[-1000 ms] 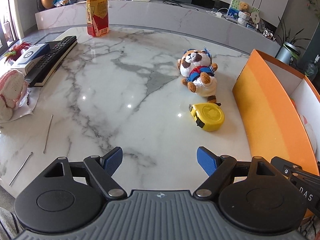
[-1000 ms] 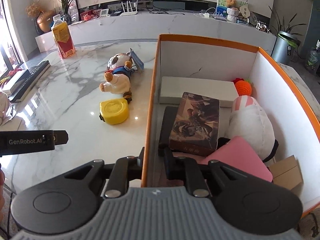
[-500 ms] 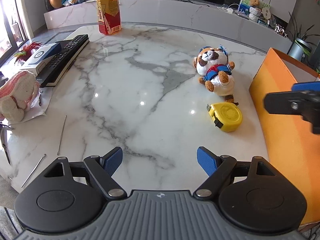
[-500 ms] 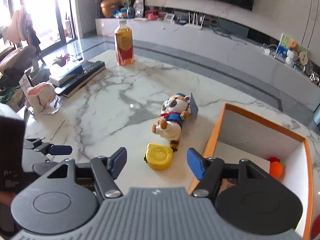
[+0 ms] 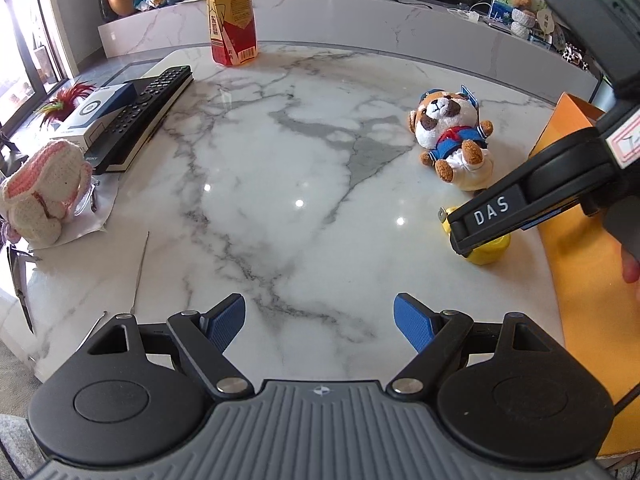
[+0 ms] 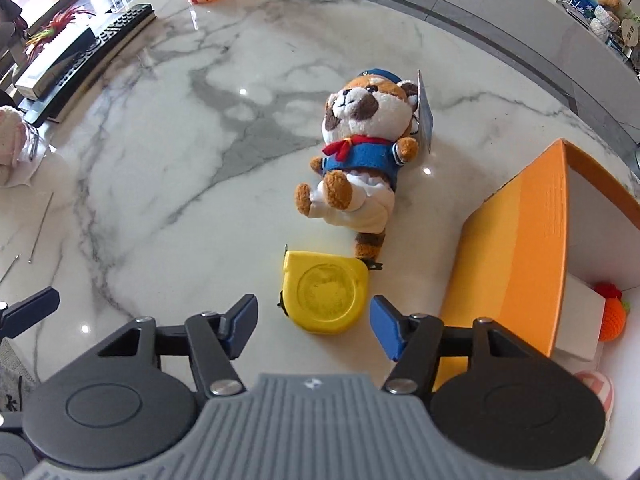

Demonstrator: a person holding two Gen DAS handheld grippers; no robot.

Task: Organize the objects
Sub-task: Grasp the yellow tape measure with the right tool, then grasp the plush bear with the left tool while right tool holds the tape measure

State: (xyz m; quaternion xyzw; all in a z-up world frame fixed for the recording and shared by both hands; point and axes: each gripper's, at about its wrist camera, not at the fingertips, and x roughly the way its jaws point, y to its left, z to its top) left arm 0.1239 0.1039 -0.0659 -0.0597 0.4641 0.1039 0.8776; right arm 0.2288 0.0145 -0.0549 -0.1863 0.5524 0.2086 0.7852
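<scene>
A yellow tape measure (image 6: 325, 294) lies on the marble table, just ahead of my right gripper (image 6: 314, 318), which is open and empty with its blue pads on either side of it. In the left wrist view the tape measure (image 5: 490, 250) is mostly hidden behind the right gripper's body. A plush dog in a blue sailor top (image 6: 360, 152) lies beyond it, also in the left wrist view (image 5: 450, 140). The orange box (image 6: 528, 248) stands to the right. My left gripper (image 5: 320, 318) is open and empty over bare marble.
A drink bottle (image 5: 232, 20) stands at the far side. A remote (image 5: 140, 116) and a white box (image 5: 92, 114) lie at the left, with a knitted pink-and-white toy (image 5: 40, 192) and thin metal needles (image 5: 140, 272) near the left edge. The box holds a knitted orange toy (image 6: 612, 314).
My right gripper let go of the box wall, opened, and moved left and down to the tape measure. My left gripper drew back a little and stayed open.
</scene>
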